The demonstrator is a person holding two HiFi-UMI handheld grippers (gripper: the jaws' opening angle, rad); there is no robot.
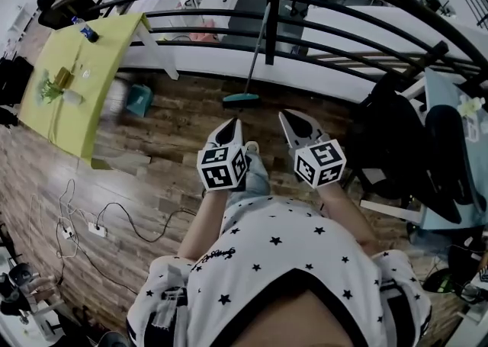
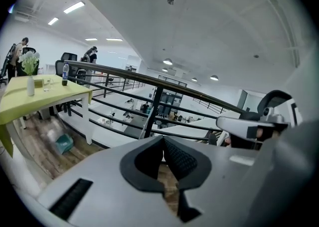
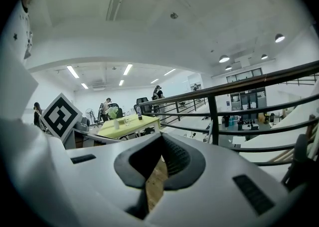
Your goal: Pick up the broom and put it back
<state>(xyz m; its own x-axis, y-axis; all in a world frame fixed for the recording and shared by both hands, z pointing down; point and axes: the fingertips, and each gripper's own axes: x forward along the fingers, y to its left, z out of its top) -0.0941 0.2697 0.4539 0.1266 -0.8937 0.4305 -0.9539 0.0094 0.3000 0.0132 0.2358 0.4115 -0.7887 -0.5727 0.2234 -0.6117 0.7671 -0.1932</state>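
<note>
A broom stands leaning on the black railing, its thin handle (image 1: pixel 257 44) slanting up and its teal head (image 1: pixel 240 97) resting on the wooden floor. My left gripper (image 1: pixel 232 126) and right gripper (image 1: pixel 287 117) hover side by side over the floor, a short way short of the broom head, both pointing toward it. Each is shut with nothing between its jaws. In the left gripper view the jaws (image 2: pixel 163 139) meet at the tips. The right gripper view shows the same closed tips (image 3: pixel 161 136). I cannot make out the broom in either gripper view.
A black railing (image 1: pixel 271 14) runs across ahead. A yellow-green table (image 1: pixel 72 86) stands at the left with a bottle (image 1: pixel 86 30) on it, and a teal bin (image 1: pixel 139 99) sits beside it. Dark office chairs (image 1: pixel 396 139) crowd the right. Cables and a power strip (image 1: pixel 97 229) lie on the floor at lower left.
</note>
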